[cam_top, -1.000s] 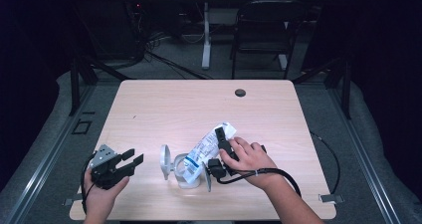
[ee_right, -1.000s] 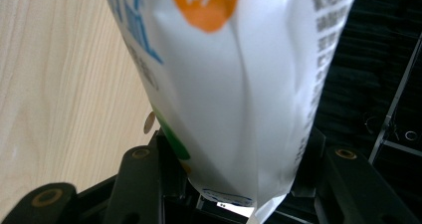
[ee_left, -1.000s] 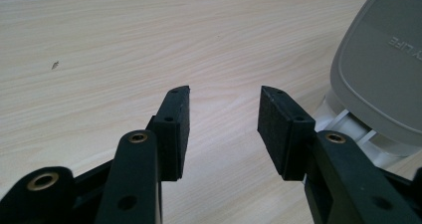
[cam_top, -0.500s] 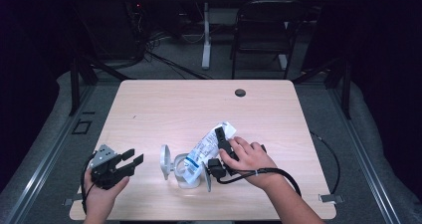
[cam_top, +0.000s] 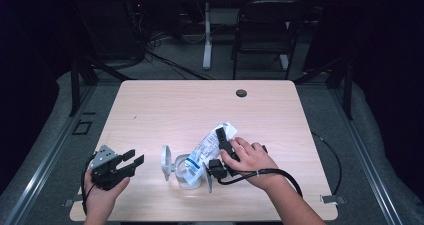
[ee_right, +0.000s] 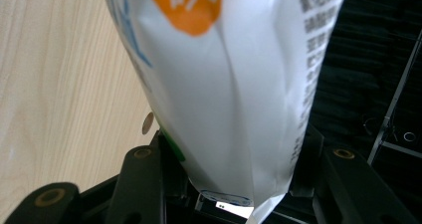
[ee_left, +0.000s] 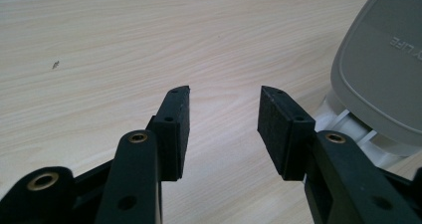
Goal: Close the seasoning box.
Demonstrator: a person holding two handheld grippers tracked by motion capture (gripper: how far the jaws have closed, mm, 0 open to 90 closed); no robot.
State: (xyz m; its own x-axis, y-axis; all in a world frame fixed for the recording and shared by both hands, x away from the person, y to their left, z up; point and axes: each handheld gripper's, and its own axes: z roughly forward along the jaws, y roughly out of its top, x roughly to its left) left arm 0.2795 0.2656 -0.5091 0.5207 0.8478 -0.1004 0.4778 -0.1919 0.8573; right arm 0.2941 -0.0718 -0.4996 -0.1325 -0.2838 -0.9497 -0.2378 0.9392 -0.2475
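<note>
Near the front edge of the wooden table [cam_top: 200, 105], as the high view shows it, the right gripper [cam_top: 220, 152] is holding a white printed pouch [cam_top: 207, 147] tilted with its lower end dipping into a small clear container [cam_top: 187, 177], whose grey lid [cam_top: 166, 162] is standing open on the left. Off to the left, well apart from the container, the left gripper [cam_top: 131, 162] is hovering with its jaws spread and nothing between them. Compared with the high views of the last second, neither hand nor the pouch is showing any shift, which suggests the pouring is being held steady rather than finished. Along the left gripper view, the left gripper's black jaws are standing wide over bare wood, and the grey lid [ee_left: 383, 64] is looming at the right, just beside one jaw. Along the right gripper view, the pouch [ee_right: 229, 84] is sitting between the right gripper's jaws, its sides pressed by both pads, with table wood on the left and dark floor on the right. Judging from this, emptying the pouch into the container is under way.
</note>
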